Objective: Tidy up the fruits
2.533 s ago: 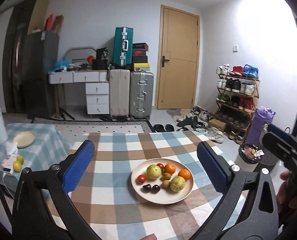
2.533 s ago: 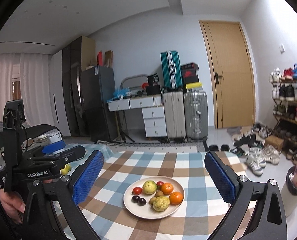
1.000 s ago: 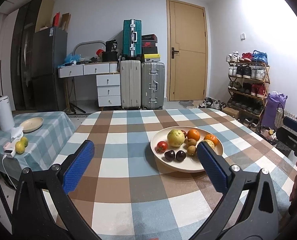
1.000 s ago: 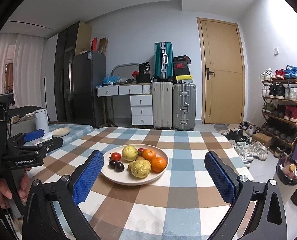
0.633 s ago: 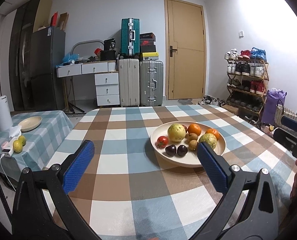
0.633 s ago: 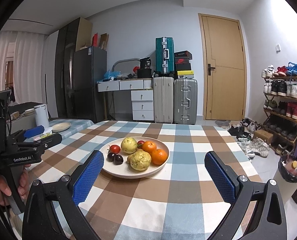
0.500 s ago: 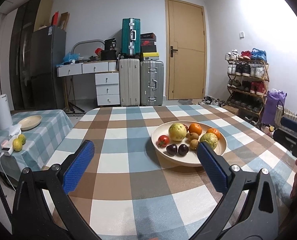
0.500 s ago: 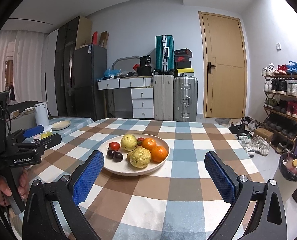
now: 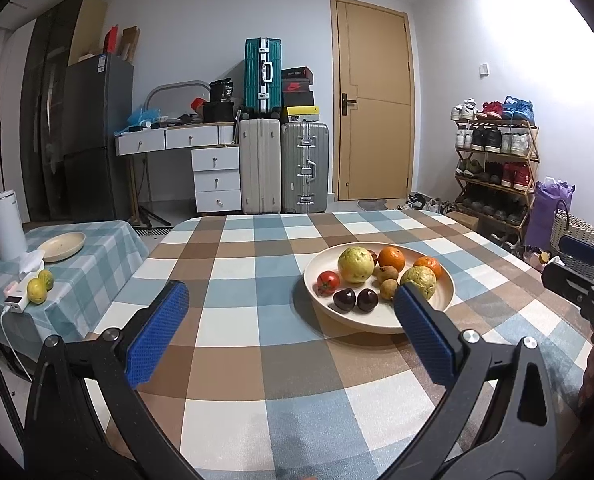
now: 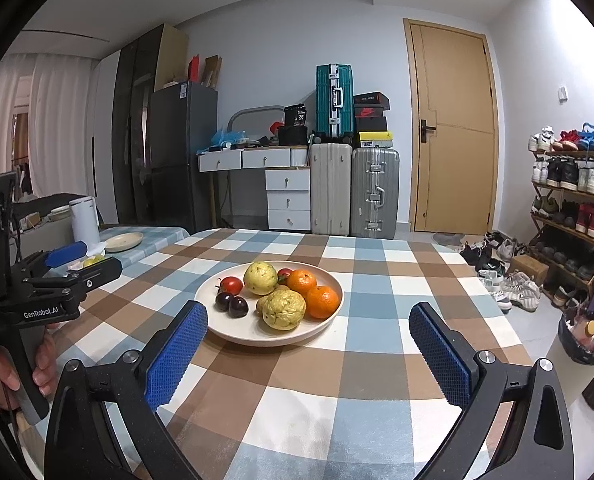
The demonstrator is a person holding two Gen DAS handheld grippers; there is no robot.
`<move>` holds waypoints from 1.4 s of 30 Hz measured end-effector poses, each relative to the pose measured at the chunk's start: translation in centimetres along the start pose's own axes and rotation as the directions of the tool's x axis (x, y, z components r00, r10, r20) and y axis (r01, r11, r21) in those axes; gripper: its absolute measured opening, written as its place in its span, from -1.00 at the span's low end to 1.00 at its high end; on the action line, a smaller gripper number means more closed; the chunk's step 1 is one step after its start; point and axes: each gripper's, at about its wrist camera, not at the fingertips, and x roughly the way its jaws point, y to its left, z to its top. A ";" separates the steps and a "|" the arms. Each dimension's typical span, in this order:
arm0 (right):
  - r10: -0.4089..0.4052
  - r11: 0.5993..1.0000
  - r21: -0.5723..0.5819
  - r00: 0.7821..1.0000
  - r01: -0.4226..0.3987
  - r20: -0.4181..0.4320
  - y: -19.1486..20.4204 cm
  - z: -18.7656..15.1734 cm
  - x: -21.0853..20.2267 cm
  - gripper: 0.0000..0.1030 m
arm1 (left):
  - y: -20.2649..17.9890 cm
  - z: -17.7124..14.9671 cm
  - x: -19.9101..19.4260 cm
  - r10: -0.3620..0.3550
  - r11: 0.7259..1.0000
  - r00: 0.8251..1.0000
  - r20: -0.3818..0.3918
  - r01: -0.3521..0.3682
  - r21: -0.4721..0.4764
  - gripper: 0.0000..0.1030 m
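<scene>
so the checked desk [image 9: 257, 320] now fills the lower half of both views and the room behind sits higher than it did a couple of seconds back, when both cameras looked down on it from above. both tools have dropped to near desk level and come closer to the fruit. my guess is that's lining up for a pick, but which fruit goes where i can't tell from this.

the cream plate [image 10: 233, 330] sits just ahead of the right tool [image 10: 309, 354], a little toward its left pad. from the left tool [image 9: 289, 330] the same plate [image 9: 377, 326] is ahead and off to its right, with the right pad overlapping the near rim in the picture. both tools are spread wide with nothing between the pads.

all the fruit on this desk lies on that plate: two yellow-green guavas [image 10: 260, 277], two oranges [image 10: 323, 301], a tomato [image 10: 231, 284], two dark plums [image 10: 237, 306], plus small brown ones [image 9: 387, 273] tucked in the middle. that fits either a sorted pile or one waiting to be split up.

the left view shows best a side desk [image 9: 109, 236] off to its left with an empty plate [image 9: 62, 246], a white kettle [image 9: 6, 225] and two lemons [image 9: 36, 291]. the right view only half shows that, but it does show the hand [image 10: 25, 372] gripping the left tool's handle.
</scene>
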 end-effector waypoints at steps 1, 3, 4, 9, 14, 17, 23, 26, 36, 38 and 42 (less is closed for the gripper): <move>0.001 1.000 0.001 1.000 -0.001 0.000 0.0 0.0 0.0 1.00 | -0.2 0.1 -0.1 0.000 1.000 1.000 0.001 0.000 0.001 0.99; 0.002 1.000 0.004 1.000 -0.002 -0.001 0.1 0.0 0.0 1.00 | -0.1 0.0 0.0 0.000 1.000 1.000 0.000 0.000 0.002 0.99; 0.000 1.000 0.002 1.000 0.000 0.000 0.1 0.0 0.0 1.00 | 0.0 -0.1 0.1 0.000 1.000 1.000 0.000 0.000 0.001 0.99; 0.001 1.000 0.002 1.000 -0.001 0.000 0.1 0.0 0.0 1.00 | -0.1 0.0 0.0 0.000 1.000 1.000 0.000 0.000 0.001 0.99; 0.001 1.000 0.001 1.000 -0.001 0.001 0.1 0.0 0.0 1.00 | -0.2 0.0 -0.2 0.000 1.000 1.000 0.000 0.000 0.001 0.99; 0.001 1.000 0.001 1.000 -0.001 0.001 0.1 0.0 0.0 1.00 | -0.2 0.0 -0.2 0.000 1.000 1.000 0.000 0.000 0.002 0.99; 0.000 1.000 0.001 1.000 0.000 0.001 0.1 0.0 0.0 1.00 | -0.2 0.0 -0.1 0.000 1.000 1.000 0.000 0.000 0.002 0.99; 0.000 1.000 0.001 1.000 0.000 0.001 0.1 0.0 0.0 1.00 | -0.2 0.0 -0.1 0.000 1.000 1.000 0.001 0.000 0.002 0.99; 0.001 1.000 0.001 1.000 -0.001 0.001 0.1 0.0 0.0 1.00 | -0.1 0.0 0.0 -0.004 1.000 1.000 0.000 0.004 0.003 0.99; 0.001 1.000 0.001 1.000 -0.001 0.001 0.1 0.0 0.0 1.00 | -0.2 0.0 0.0 -0.003 1.000 1.000 0.000 0.003 0.003 0.99; 0.001 1.000 0.001 1.000 -0.001 0.001 0.1 -0.1 0.0 1.00 | -0.1 -0.1 0.3 -0.011 1.000 1.000 -0.001 0.011 0.005 0.99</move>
